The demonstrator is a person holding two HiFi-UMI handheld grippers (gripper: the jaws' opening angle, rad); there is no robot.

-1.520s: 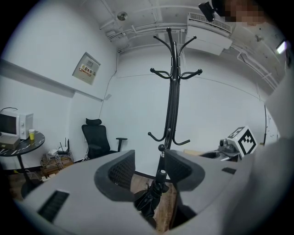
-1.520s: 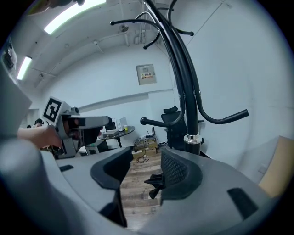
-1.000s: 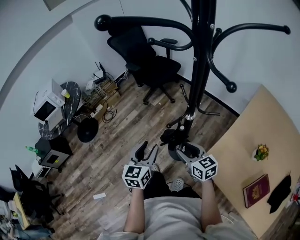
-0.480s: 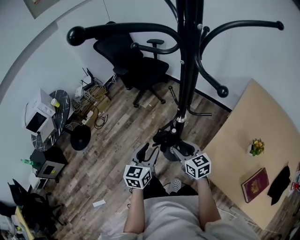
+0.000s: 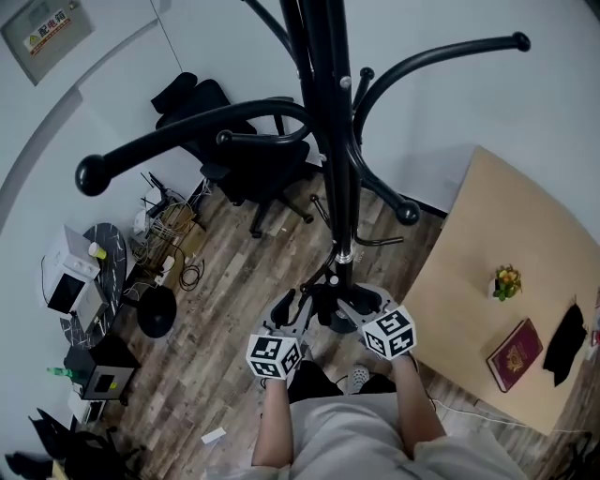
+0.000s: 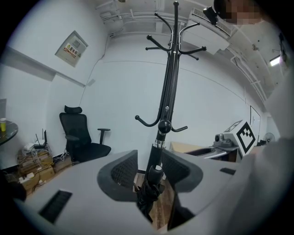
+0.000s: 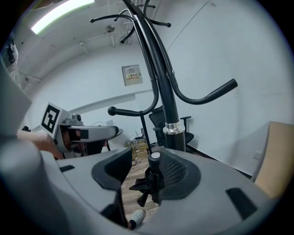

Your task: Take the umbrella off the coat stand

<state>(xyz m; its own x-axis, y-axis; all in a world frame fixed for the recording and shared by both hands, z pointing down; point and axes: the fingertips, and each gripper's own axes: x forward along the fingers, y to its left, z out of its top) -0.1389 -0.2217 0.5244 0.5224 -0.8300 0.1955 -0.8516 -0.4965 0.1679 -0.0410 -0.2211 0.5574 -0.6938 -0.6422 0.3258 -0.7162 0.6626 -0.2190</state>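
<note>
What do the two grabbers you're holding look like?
The left gripper and right gripper are grey, each with two dark, bumpy-padded fingers and a white cube with black square markers. The person wears a light top, forearms bare. The left gripper's fingers are closing, the umbrella between them.

Right gripper (image 7: pixel 145 170) jaws apart, umbrella (image 7: pixel 155 160) against one pad, coat stand (image 7: pixel 174 137) behind

Cool, even indoor light; a ceiling strip light (image 7: pixel 62 13) glares at upper left of the right gripper view. Fisheye edges bend, blur and darken.
</note>
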